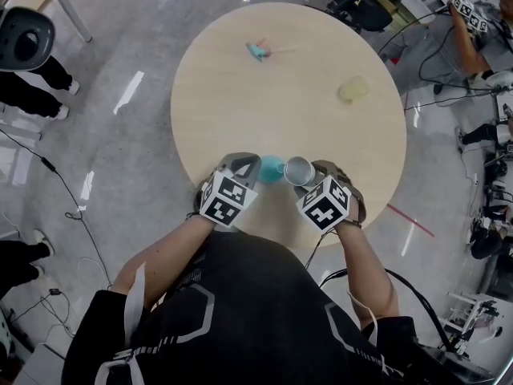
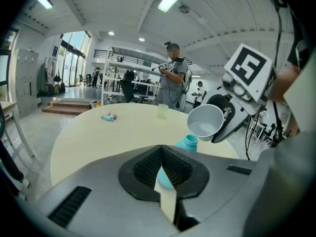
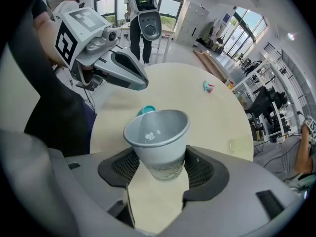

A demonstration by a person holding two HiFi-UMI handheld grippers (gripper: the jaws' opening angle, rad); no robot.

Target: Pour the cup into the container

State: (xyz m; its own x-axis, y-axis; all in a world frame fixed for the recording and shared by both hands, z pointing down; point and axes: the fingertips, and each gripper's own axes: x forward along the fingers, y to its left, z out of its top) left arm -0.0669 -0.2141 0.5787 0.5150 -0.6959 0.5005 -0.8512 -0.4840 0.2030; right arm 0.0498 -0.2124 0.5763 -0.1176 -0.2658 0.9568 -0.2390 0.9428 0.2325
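My right gripper [image 3: 160, 168] clamps the grey paper cup [image 3: 158, 132] around its lower part, and my left gripper [image 2: 164, 174] is closed on the teal bottle [image 2: 187, 143], which I take for the container. Both are over the near edge of the round table [image 1: 240, 79]. The cup leans toward the bottle mouth, just beside it, and small white bits lie inside the cup. So, as I judge, the pouring is begun but not finished.

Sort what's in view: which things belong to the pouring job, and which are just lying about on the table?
Part of the job:
- grey paper cup, held in the right gripper
- teal bottle, held in the left gripper

Just lying about:
- small teal and pink thing, far side of the table
- pale yellowish cup, towards the far right edge
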